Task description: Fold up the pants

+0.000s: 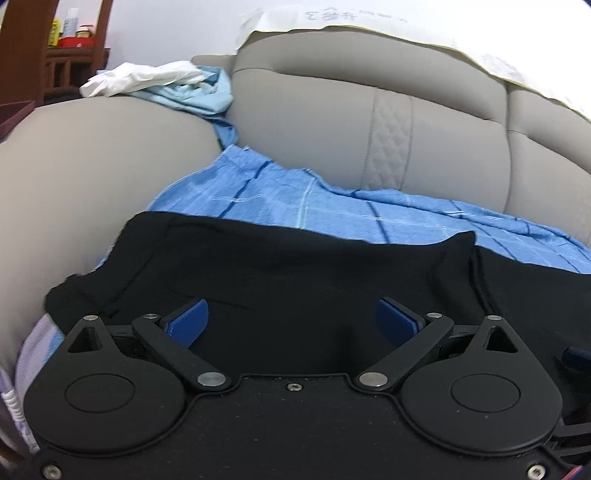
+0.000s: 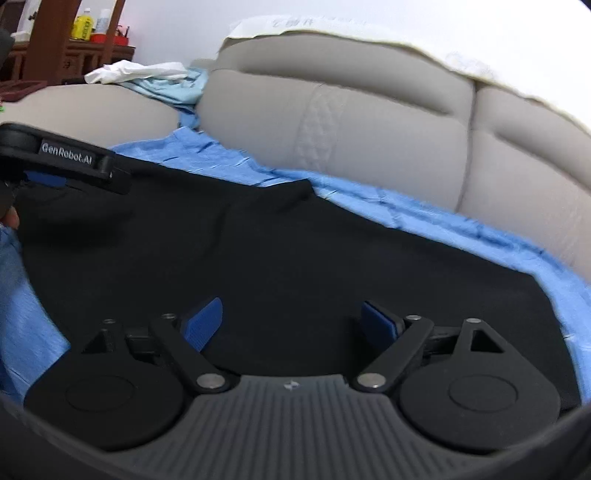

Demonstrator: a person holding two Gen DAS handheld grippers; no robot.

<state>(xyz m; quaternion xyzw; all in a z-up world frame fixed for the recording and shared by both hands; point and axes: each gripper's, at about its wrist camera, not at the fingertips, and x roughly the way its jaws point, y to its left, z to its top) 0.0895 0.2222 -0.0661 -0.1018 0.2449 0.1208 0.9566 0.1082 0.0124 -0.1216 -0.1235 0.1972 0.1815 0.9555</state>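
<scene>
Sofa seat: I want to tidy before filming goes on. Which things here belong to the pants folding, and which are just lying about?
Job:
black pants
left gripper, open
right gripper, open
blue checked cloth under the pants

Lying about:
white cloth
light blue garment
bottles on the wooden shelf

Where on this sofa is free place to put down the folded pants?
Free: the grey armrest, between the black pants and the white and light-blue cloth heap. The blue checked sheet shows a bare strip between pants and backrest. Crowded: the seat under both open grippers.
</scene>
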